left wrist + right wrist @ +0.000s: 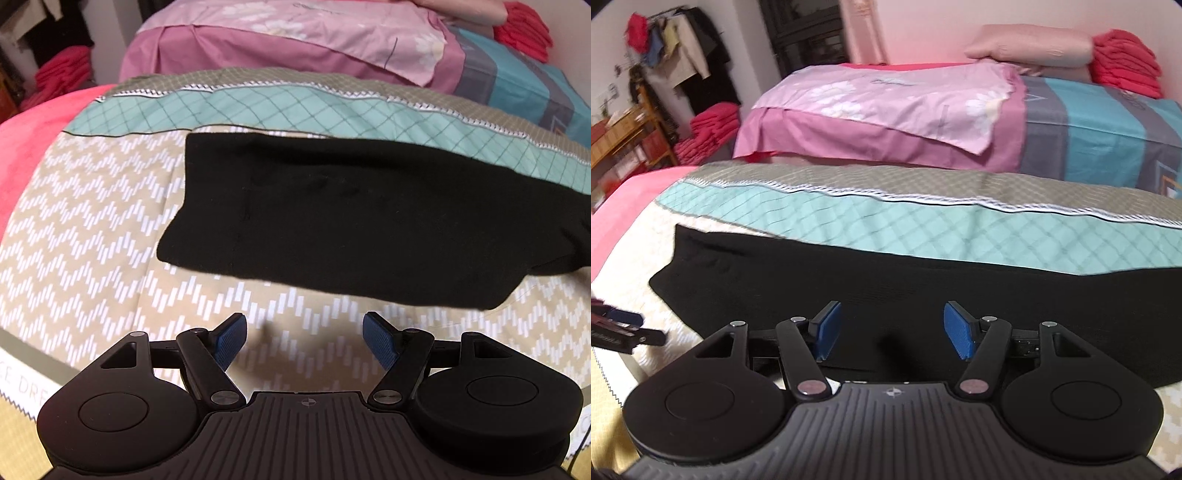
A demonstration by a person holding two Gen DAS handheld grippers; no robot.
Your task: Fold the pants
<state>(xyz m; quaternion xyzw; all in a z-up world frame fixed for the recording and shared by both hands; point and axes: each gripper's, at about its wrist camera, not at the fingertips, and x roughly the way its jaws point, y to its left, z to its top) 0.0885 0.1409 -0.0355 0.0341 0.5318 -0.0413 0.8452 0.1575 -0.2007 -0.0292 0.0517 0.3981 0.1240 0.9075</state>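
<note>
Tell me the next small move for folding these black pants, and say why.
Probably lower the left gripper onto the near edge of the black pants. Its jaws stand open over bare bedcover, holding nothing. The right gripper is also open, already above the cloth.

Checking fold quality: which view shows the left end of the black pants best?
The left wrist view: the pants fill the frame, their squared left end fully visible above the open claw. The right wrist view shows them lower, flatter, partly hidden behind its claw.
</note>
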